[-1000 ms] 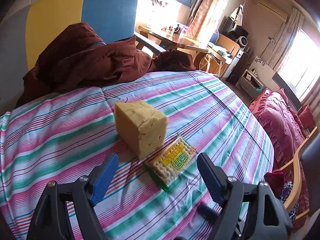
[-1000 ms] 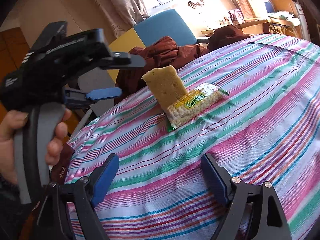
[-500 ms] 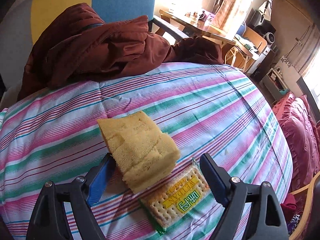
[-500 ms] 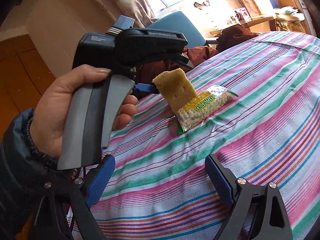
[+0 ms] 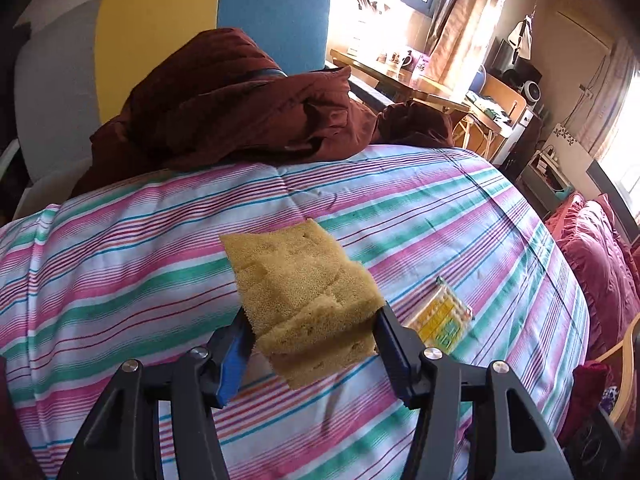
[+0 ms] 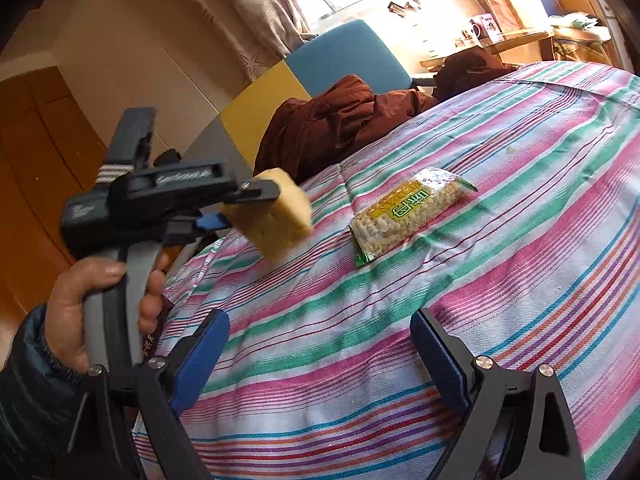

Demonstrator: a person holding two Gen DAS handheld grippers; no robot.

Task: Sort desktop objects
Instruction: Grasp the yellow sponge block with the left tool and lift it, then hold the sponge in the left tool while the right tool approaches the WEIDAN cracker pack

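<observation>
Left wrist view: your left gripper (image 5: pixel 314 344) is clenched on the yellow sponge (image 5: pixel 304 292), pads biting only its near end; most of the block sticks out toward 12 o'clock.
Sponge position: lifted off the striped cloth (image 5: pixel 120 272), seen in the right wrist view (image 6: pixel 276 216) hanging clear of it at 10 o'clock.
Cracker packet: lies flat on the cloth (image 6: pixel 412 216), at 3 o'clock of the sponge in the left view (image 5: pixel 442 320), apart from it.
Right gripper (image 6: pixel 320 360): fingers spread wide, nothing between them, low over the cloth at 6 o'clock.
Risk, grip: soft foam squashes; a quick swing could let it twist or slide out of your pads.
Risk, cloth: loose and wrinkled; a low pass could snag it and drag the packet.
Risk, packet: thin and glossy; your right pads could skid off or crush the crackers.
Risk, destination: no bin or tray shows in either view, so you could set things down unsorted.
</observation>
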